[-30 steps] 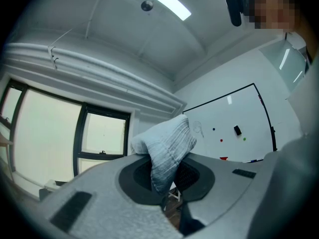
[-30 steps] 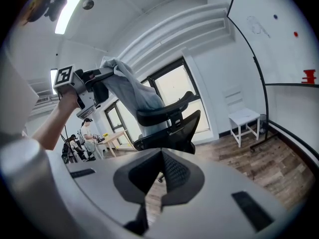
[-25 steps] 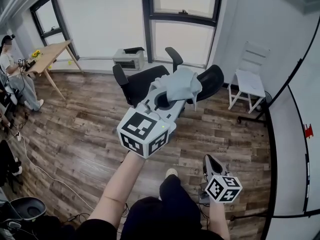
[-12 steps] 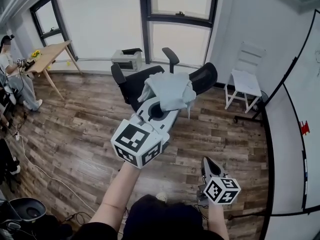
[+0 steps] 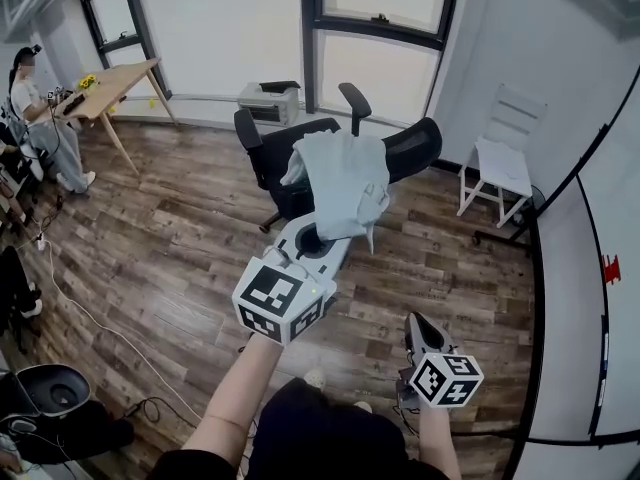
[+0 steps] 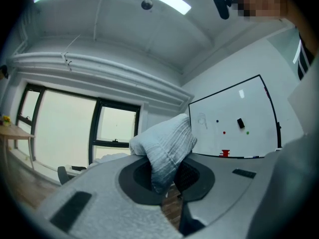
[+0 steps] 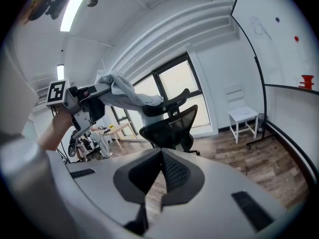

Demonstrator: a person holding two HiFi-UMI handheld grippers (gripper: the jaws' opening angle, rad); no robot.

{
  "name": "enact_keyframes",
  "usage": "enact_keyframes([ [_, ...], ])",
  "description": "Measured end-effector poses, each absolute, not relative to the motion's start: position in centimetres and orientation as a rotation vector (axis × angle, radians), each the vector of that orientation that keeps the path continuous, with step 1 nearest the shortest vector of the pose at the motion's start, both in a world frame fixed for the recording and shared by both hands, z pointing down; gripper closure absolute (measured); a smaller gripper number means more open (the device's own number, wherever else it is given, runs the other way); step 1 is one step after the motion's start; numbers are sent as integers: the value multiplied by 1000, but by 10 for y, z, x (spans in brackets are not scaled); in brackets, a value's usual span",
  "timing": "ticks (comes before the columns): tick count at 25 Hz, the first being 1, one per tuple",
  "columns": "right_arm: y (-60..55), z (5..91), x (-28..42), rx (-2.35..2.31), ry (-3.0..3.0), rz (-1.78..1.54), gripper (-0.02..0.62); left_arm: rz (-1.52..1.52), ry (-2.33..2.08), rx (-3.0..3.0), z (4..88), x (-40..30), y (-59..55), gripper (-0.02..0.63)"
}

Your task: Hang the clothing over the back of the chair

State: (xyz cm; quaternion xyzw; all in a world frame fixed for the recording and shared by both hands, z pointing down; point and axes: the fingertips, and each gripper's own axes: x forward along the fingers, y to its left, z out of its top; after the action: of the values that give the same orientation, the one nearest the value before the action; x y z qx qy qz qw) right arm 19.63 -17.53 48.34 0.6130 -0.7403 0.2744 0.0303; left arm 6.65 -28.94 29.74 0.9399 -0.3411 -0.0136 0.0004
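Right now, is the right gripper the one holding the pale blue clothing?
No, the clothing is pinched in the left gripper, while the right gripper hangs low with nothing in it.

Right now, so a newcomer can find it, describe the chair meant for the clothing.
Look to the tall window on the far wall; just before it stands a black office chair. Unlike the white chair by the right-hand wall, it has armrests, a mesh back and a headrest.

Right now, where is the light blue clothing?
In the head view's middle, the clothing hangs pinched in the left gripper, right by the black office chair near the window.
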Motion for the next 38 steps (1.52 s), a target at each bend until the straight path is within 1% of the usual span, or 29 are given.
enact_keyframes([
  [10, -165, 494, 193, 1844, -2279, 881, 595, 143, -1183, 2856, 361, 62, -289, 578],
  [17, -161, 505, 194, 1837, -2233, 913, 595, 180, -1273, 2715, 411, 49, -308, 577],
  [23, -161, 512, 194, 1835, -2206, 942, 595, 271, -1243, 2617, 463, 51, -322, 577],
  [30, -157, 518, 187, 1816, -2196, 970, 595, 255, -1249, 2575, 485, 48, -323, 575],
  [33, -154, 520, 187, 1814, -2189, 980, 595, 261, -1255, 2566, 486, 46, -322, 538],
  [34, -153, 521, 188, 1814, -2187, 983, 595, 269, -1250, 2563, 487, 47, -320, 506],
  [36, -151, 522, 189, 1811, -2187, 987, 595, 296, -1228, 2557, 492, 51, -316, 419],
  [38, -150, 522, 190, 1809, -2192, 991, 595, 333, -1202, 2557, 498, 55, -311, 353],
])
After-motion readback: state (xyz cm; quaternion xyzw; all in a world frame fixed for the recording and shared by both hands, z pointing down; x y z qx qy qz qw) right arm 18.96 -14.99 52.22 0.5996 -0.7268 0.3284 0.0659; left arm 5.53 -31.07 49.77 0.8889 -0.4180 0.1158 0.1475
